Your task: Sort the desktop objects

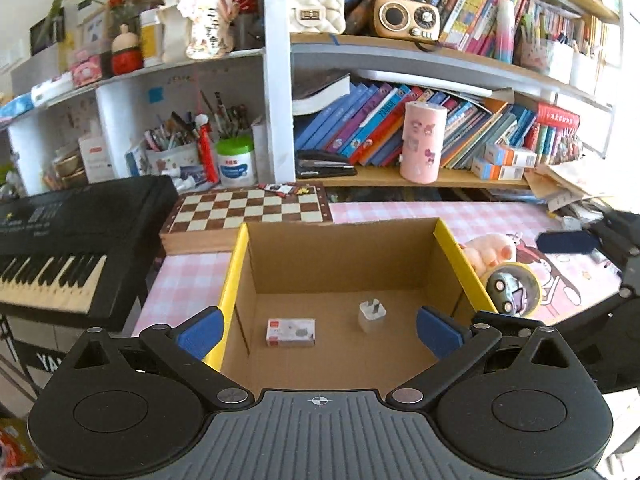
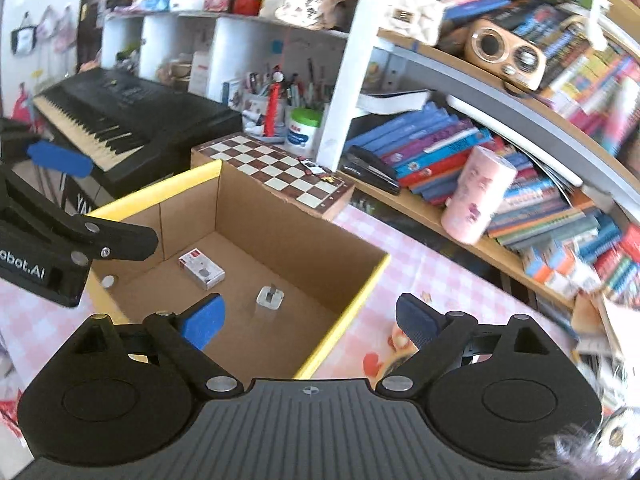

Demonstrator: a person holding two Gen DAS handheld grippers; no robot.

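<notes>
On the pink-checked tabletop (image 1: 460,216) sits an open cardboard box (image 1: 340,256) holding a small white carton (image 1: 291,332) and a white charger plug (image 1: 371,313), lying apart. Both the left hand-held gripper (image 1: 319,330) and right hand-held gripper (image 2: 310,320) hover over it, jaws spread wide, holding nothing.

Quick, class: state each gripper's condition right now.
Left gripper: open, holding nothing.
Right gripper: open, holding nothing.
</notes>
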